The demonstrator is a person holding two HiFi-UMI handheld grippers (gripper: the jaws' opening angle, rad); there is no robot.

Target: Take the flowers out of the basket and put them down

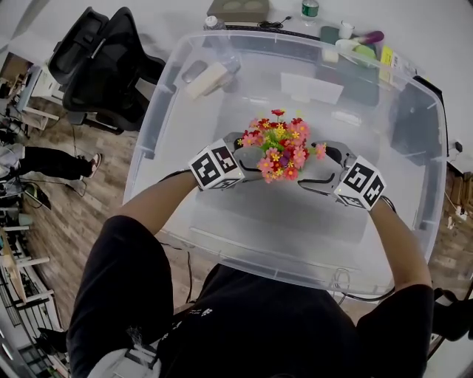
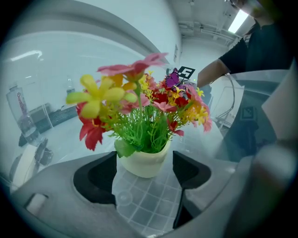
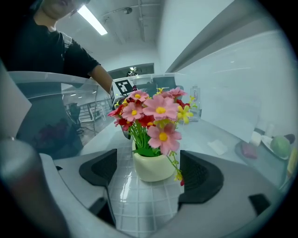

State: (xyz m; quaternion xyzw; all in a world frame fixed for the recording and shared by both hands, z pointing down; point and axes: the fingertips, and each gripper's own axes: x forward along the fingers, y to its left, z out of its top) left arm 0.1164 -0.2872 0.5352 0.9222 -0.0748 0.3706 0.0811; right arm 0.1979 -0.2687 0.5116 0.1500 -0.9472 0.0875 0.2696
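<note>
Over the near rim of the clear plastic basket [image 1: 295, 264], your two arms reach down toward its floor. Your left hand-held gripper [image 1: 247, 151] comes in from the basket's left side and your right hand-held gripper [image 1: 319, 166] from its right, and both point at the same thing.

Between them, about the middle of the basket floor, stand the flowers [image 1: 281, 150]. They are a pink, red and yellow bunch on green stems in a small cream pot [image 3: 151, 167], upright on the gridded bottom.

Your left jaws are spread wide, with the pot at their tips and close to each pad, and it rests on the floor ungripped. Your right jaws are wide too, with clear gaps to the pot on both sides.

Beyond the basket's far wall, the desk [image 1: 443, 29] carries a green-capped bottle [image 1: 310, 9] near its far edge. A black office chair [image 1: 103, 66] stands off the basket's far left corner.
</note>
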